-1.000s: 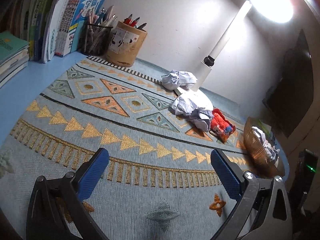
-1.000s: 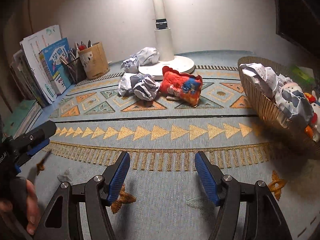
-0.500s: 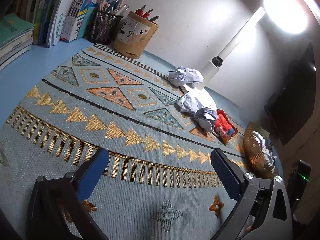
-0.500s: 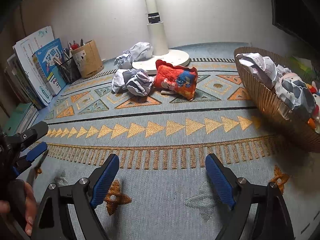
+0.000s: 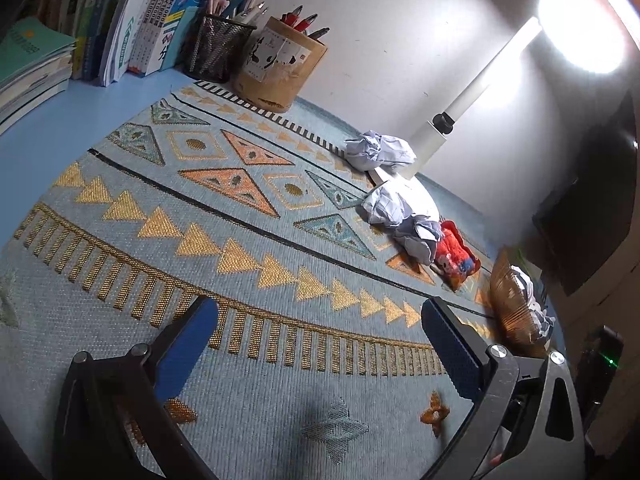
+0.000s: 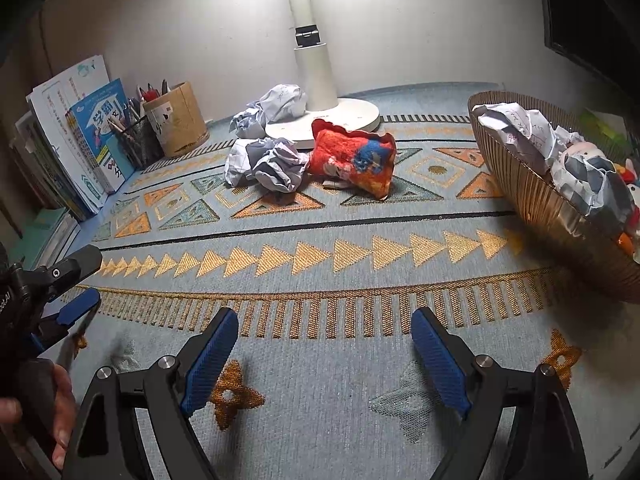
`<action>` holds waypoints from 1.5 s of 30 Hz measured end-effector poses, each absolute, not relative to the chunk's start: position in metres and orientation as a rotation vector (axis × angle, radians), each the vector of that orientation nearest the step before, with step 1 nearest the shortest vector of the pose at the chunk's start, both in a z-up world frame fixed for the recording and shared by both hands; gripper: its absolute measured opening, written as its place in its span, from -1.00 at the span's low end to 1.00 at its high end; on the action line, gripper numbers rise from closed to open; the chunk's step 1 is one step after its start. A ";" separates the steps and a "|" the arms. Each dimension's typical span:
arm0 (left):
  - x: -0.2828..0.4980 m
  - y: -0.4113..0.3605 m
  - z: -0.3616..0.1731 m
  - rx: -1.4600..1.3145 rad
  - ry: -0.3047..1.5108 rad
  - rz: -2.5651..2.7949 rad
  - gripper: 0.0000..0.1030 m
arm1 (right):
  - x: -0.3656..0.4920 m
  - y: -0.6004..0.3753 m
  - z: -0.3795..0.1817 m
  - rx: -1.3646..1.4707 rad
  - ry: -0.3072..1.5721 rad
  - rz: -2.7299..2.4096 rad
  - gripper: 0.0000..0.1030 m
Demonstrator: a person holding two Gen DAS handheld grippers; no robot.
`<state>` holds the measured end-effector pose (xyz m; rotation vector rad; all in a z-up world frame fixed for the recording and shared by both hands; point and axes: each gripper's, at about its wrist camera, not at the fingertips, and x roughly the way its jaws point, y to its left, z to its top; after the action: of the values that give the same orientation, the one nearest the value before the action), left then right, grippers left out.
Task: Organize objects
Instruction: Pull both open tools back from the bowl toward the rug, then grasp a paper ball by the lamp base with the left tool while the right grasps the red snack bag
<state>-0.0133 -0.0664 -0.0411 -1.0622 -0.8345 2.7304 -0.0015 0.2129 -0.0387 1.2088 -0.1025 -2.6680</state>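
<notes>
Nearest, the right gripper (image 6: pixel 324 344) stands released above the patterned mat (image 6: pixel 320 292), jaws wide with nothing between them. The left gripper (image 5: pixel 320 344) is likewise released and empty; in the right wrist view it is cut off at the left edge, a hand (image 6: pixel 60 408) partly visible behind it.

Mid-mat lie crumpled paper balls (image 6: pixel 264 162) touching a red plush toy (image 6: pixel 352 158). At the mat's right edge the ribbed basket (image 6: pixel 532 188) holds more paper and toys, partly out of frame.

At the far edge stand the lamp base (image 6: pixel 348 116), a cardboard pen holder (image 5: pixel 280 66), a mesh pen cup (image 5: pixel 216 52) and books (image 5: pixel 160 20); their cover print is Chinese, too small to read reliably.
</notes>
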 end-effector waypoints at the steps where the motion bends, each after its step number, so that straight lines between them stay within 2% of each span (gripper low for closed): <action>1: -0.013 -0.066 -0.041 -1.065 -0.832 2.735 0.98 | -0.001 0.214 -0.038 1.200 -0.109 -2.677 0.70; 6: -0.025 -0.057 -0.036 -1.119 -0.738 2.679 0.98 | -0.004 0.224 -0.025 1.167 -0.179 -2.734 0.69; 10: -0.057 -0.064 -0.019 -1.112 -0.788 2.615 0.98 | -0.024 0.233 0.000 1.115 -0.343 -2.751 0.69; 13: -0.094 -0.061 -0.001 -1.069 -0.674 2.660 0.98 | -0.058 0.230 0.010 1.133 -0.413 -2.725 0.67; 16: -0.138 -0.055 0.004 -1.055 -0.522 2.704 0.98 | -0.093 0.232 -0.002 1.196 -0.522 -2.702 0.61; 22: -0.220 -0.037 -0.019 -1.089 -0.397 2.657 0.96 | -0.141 0.242 -0.040 1.267 -0.739 -2.674 0.61; 25: -0.258 -0.026 -0.033 -1.152 -0.328 2.585 0.95 | -0.151 0.238 -0.039 1.230 -0.699 -2.689 0.60; 27: -0.273 -0.020 -0.038 -1.163 -0.283 2.554 0.89 | -0.154 0.236 -0.041 1.229 -0.692 -2.652 0.52; 28: -0.278 -0.017 -0.037 -1.159 -0.259 2.546 0.85 | -0.155 0.235 -0.042 1.239 -0.682 -2.644 0.37; 29: -0.280 -0.015 -0.036 -1.136 -0.229 2.548 0.69 | -0.154 0.233 -0.042 1.240 -0.664 -2.647 0.25; 30: -0.282 -0.012 -0.035 -1.112 -0.182 2.555 0.41 | -0.154 0.232 -0.041 1.234 -0.658 -2.652 0.20; 31: -0.284 -0.008 -0.036 -1.117 -0.139 2.545 0.18 | -0.153 0.232 -0.041 1.223 -0.657 -2.659 0.07; 32: -0.287 -0.006 -0.038 -1.134 -0.134 2.519 -0.13 | -0.151 0.232 -0.040 1.212 -0.653 -2.662 -0.07; 35: -0.286 -0.021 -0.036 -1.093 -0.254 2.514 -0.25 | -0.150 0.230 -0.041 1.186 -0.653 -2.639 -0.23; 37: -0.280 -0.034 -0.030 -1.033 -0.334 2.537 -0.26 | -0.145 0.230 -0.039 1.169 -0.646 -2.650 -0.31; 41: -0.252 -0.046 -0.022 -1.030 -0.381 2.550 -0.27 | -0.133 0.226 -0.030 1.077 -0.604 -2.666 -0.54; 45: -0.188 -0.050 -0.005 -1.009 -0.351 2.551 -0.27 | -0.115 0.211 -0.020 1.028 -0.457 -2.705 -0.59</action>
<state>-0.1877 -0.0498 -0.0054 -1.0090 -0.3510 2.5511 -0.1148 0.2106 -0.0198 1.0278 -0.4567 -2.7046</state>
